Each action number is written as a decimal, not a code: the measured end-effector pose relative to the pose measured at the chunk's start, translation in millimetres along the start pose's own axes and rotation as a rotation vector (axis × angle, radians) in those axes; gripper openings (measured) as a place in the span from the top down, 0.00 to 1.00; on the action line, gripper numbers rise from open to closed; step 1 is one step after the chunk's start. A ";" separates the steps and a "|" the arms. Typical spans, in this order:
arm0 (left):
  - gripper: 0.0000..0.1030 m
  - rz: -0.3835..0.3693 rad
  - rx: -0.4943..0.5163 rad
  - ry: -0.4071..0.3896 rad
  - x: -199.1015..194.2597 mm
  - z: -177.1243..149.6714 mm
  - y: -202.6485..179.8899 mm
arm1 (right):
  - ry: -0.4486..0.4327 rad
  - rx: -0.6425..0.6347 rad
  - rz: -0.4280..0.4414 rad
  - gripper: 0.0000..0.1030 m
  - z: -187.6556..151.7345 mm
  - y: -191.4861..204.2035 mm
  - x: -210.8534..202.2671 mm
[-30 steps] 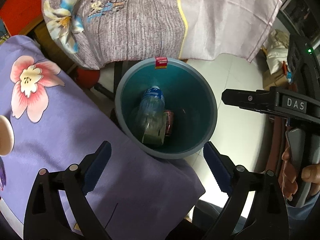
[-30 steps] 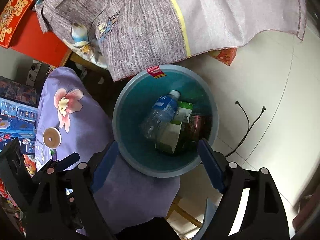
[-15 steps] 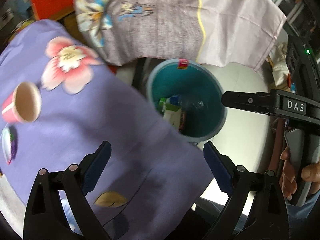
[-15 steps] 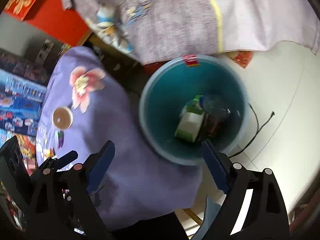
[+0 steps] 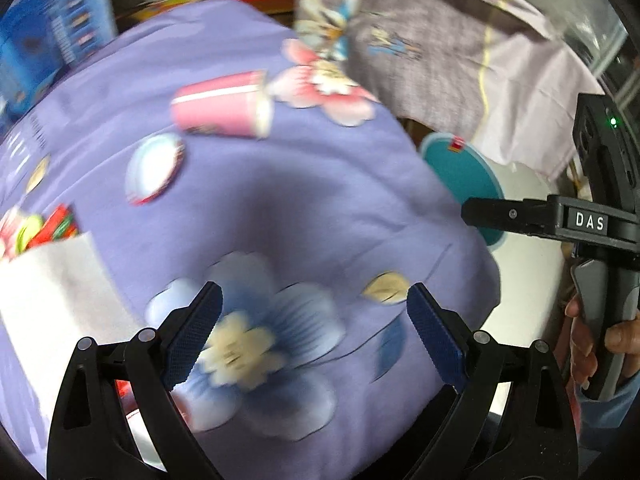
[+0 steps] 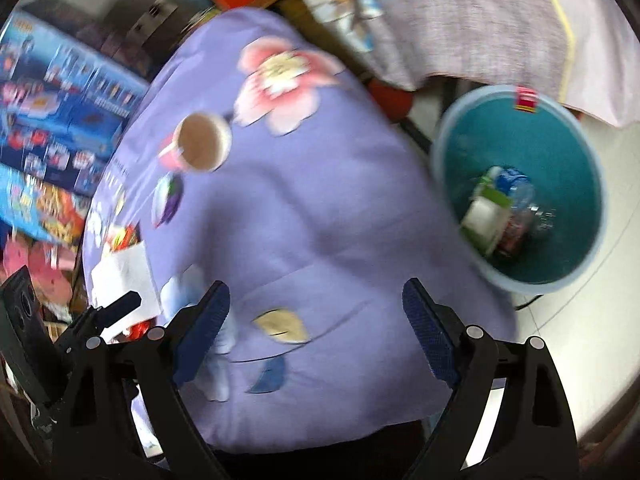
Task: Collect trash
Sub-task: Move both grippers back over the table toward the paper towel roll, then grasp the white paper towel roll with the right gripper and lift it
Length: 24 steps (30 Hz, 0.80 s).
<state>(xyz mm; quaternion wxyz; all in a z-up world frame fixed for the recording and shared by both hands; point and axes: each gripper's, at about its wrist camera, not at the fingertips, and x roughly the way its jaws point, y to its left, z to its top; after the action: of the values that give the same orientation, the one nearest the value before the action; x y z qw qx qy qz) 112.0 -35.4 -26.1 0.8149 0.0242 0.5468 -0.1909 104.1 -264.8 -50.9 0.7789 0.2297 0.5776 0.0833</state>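
Observation:
A pink paper cup (image 5: 222, 106) (image 6: 202, 148) seems to lie on its side on the purple flowered tablecloth (image 5: 300, 200), its mouth turned toward the bin. Close by are a round lid (image 5: 154, 168) (image 6: 168, 200), a white napkin (image 5: 52, 292) (image 6: 124, 276) and a colourful wrapper (image 5: 48, 228). The teal bin (image 6: 540, 140) (image 5: 460, 168) stands on the floor to the right, with a bottle (image 6: 516, 188), a carton (image 6: 484, 216) and a can in it. My left gripper (image 5: 314, 296) and right gripper (image 6: 316, 292) hang open over the cloth, both with nothing between the fingers.
Colourful boxes (image 6: 52, 128) are stacked beyond the table's far left side. A grey flowered cloth (image 6: 480, 20) drapes over furniture behind the bin. White floor (image 6: 600, 280) lies to the right. A hand (image 5: 616, 340) holds the right gripper's handle in the left wrist view.
Both grippers have swung left, from above the bin to over the tablecloth. The bin has slid to the right edge of both views, and the cup, lid and napkin have come into view.

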 end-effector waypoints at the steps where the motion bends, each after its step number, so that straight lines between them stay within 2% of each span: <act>1: 0.09 0.002 -0.013 -0.008 -4.9 -5.1 8.3 | 0.007 -0.017 0.000 0.18 -2.4 12.3 4.1; 15: 0.09 0.044 -0.204 -0.147 -78.1 -72.8 145.2 | 0.143 -0.239 0.017 0.18 -31.2 169.0 76.8; 24: 0.09 0.058 -0.331 -0.142 -82.5 -108.3 213.2 | 0.227 -0.319 0.079 0.18 -44.0 245.8 128.7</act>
<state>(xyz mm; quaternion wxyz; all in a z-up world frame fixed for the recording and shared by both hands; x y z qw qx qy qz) 61.3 212.3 -31.4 0.8495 -0.1081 0.5108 -0.0760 137.1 14.0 -60.2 0.7312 0.1152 0.6319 0.2298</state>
